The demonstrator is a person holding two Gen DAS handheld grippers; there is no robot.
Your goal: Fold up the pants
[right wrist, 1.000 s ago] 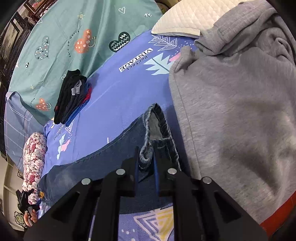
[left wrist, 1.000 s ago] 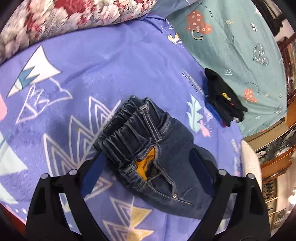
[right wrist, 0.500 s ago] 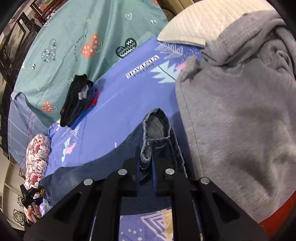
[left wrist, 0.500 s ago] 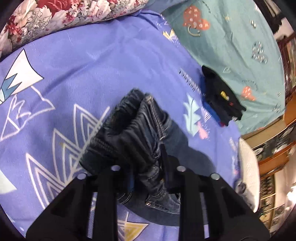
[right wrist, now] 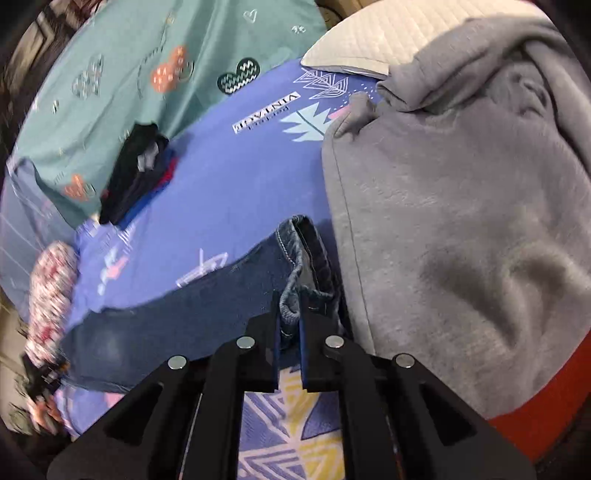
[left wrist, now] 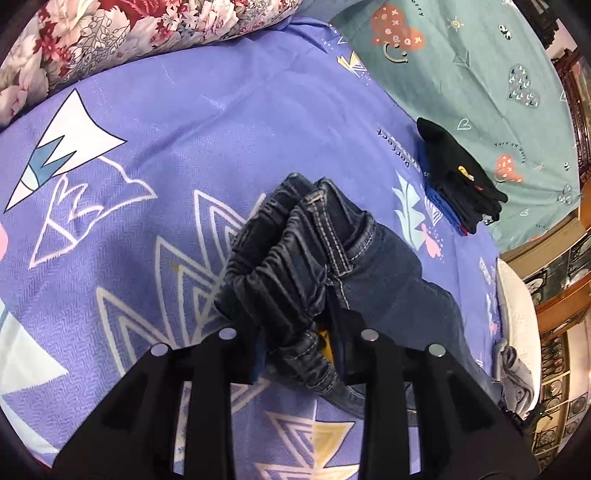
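Gripping the jeans [left wrist: 373,273] at both ends, the two claws look set up for an end-to-end fold. The left claw [left wrist: 299,350] is clamped on the bunched elastic waistband [left wrist: 280,280], its jaws pressed into a thick wad of denim with a yellow inner label just visible between them. The right claw [right wrist: 289,325] has its jaws nearly together, pinching the leg hems [right wrist: 306,254] at the other end.

The jeans lie stretched along the near edge of the bed [left wrist: 221,122], on the purple printed sheet, with the legs stacked one on the other as far as can be seen. Holding both ends at once probably keeps the layers lined up, so the hems can be carried toward the waist without the legs sliding apart.

The hems sit just beside a grey sweatshirt [right wrist: 461,206], which fills the right side of the bed; the two may be touching. That crowding is a likely reason to fold toward the waist end, where the sheet is bare. A dark stack of folded clothes [left wrist: 461,181] rests well apart toward the far edge, where the teal sheet [left wrist: 461,66] begins, and a floral pillow [left wrist: 122,29] lies at the far left corner.

The right view is blurred by motion, so finer detail at the hems cannot be told.
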